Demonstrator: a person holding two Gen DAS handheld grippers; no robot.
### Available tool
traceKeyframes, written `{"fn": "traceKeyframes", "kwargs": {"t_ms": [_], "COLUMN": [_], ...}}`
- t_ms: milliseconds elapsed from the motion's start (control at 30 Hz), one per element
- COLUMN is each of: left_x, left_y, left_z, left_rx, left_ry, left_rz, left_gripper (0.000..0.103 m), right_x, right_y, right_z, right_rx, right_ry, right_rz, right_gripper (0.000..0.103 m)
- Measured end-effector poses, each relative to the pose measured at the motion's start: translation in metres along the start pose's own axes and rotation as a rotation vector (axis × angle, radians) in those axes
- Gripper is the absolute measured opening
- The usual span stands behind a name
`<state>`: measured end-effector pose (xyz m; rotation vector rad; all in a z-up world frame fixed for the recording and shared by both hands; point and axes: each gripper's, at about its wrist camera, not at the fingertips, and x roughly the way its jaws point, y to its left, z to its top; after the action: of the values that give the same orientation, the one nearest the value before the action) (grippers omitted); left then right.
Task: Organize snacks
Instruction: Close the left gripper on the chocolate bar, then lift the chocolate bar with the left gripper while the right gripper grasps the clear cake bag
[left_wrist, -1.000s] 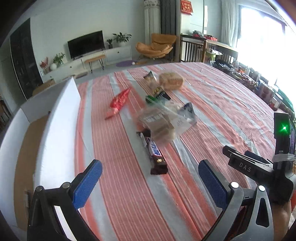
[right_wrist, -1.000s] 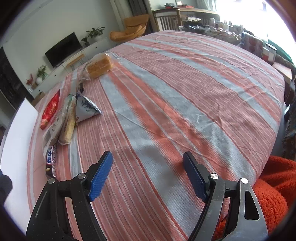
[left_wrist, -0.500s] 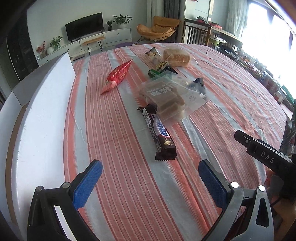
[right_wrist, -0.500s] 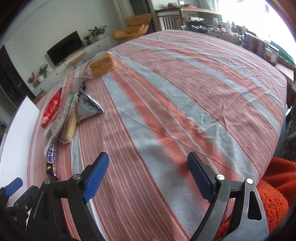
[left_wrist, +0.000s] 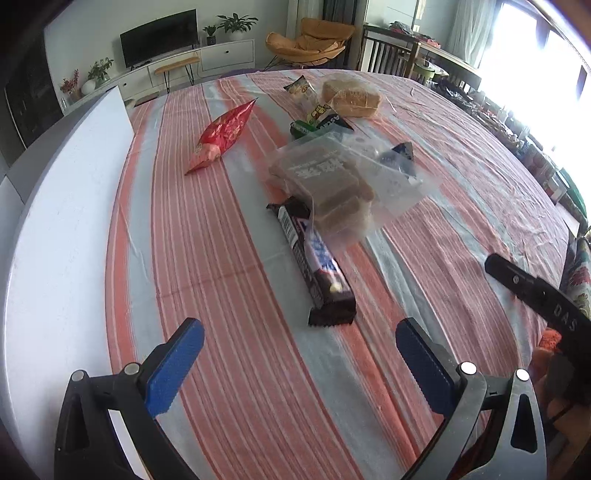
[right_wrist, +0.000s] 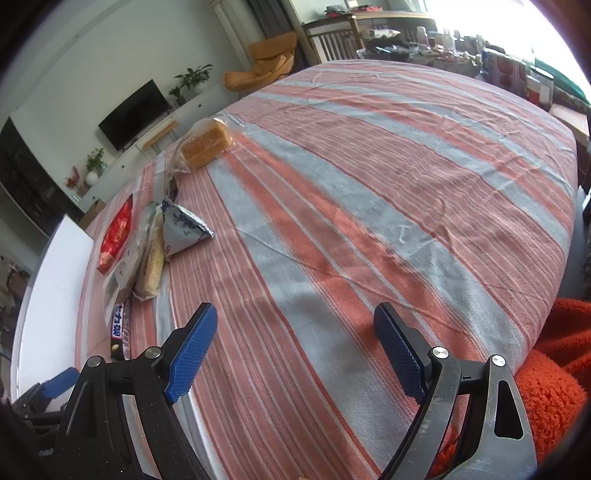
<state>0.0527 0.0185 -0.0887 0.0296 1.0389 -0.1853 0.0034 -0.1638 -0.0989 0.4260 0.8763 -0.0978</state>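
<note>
Snacks lie in a row on a red-and-grey striped tablecloth (left_wrist: 229, 369). A dark chocolate bar (left_wrist: 314, 262) lies nearest my left gripper (left_wrist: 299, 365), which is open and empty just short of it. Behind it are a clear bag of biscuits (left_wrist: 332, 188), a red packet (left_wrist: 223, 134), small packets (left_wrist: 314, 110) and a bread loaf (left_wrist: 351, 98). My right gripper (right_wrist: 295, 350) is open and empty over bare cloth; the chocolate bar (right_wrist: 121, 328), biscuit bag (right_wrist: 149, 254), a silver triangular packet (right_wrist: 183, 230) and the loaf (right_wrist: 205, 146) lie to its left.
A white box wall (left_wrist: 62, 240) stands along the table's left side, also in the right wrist view (right_wrist: 51, 295). The right gripper's body (left_wrist: 543, 302) shows at the right of the left view. An orange fleece (right_wrist: 546, 387) lies at the near right edge.
My left gripper has moved forward and lower toward the chocolate bar, which now looks larger and closer. The right gripper has shifted slightly; both stay open.
</note>
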Motion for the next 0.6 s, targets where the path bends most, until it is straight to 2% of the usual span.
{"fn": "traceKeyframes", "kwargs": {"t_ms": [100,200,267,300,367,400,467,600], "left_x": [0.013,0.031,0.039,0.042,0.039,0.038,0.035,0.02], "left_y": [-0.003,-0.01,-0.015,-0.016,-0.014,-0.012,-0.01,-0.001], "left_z": [0.02,0.029,0.028,0.026,0.025,0.025,0.022,0.002], "left_rx": [-0.006,0.025,0.072,0.086,0.08,0.073,0.065,0.041], "left_ry": [-0.009,0.017,0.027,0.028,0.012,0.018,0.021,0.043], "left_rz": [0.032,0.072,0.105,0.107,0.076,0.062,0.076,0.066], "left_gripper": [0.098,0.088,0.07,0.066,0.037,0.027,0.022,0.02], "right_x": [0.0,-0.001,-0.001,-0.001,-0.001,-0.001,-0.001,-0.002], "right_y": [0.0,-0.002,-0.003,-0.004,-0.004,-0.004,-0.005,-0.007], "right_z": [0.0,0.001,0.001,0.001,0.001,0.001,0.001,0.001], "right_rx": [0.003,0.013,0.021,0.024,0.024,0.023,0.021,0.036], "right_ry": [0.0,-0.002,-0.004,-0.004,-0.004,-0.004,-0.003,-0.005], "right_rz": [0.004,0.017,0.025,0.028,0.027,0.026,0.024,0.04], "right_gripper": [0.089,0.089,0.089,0.089,0.089,0.089,0.089,0.089]}}
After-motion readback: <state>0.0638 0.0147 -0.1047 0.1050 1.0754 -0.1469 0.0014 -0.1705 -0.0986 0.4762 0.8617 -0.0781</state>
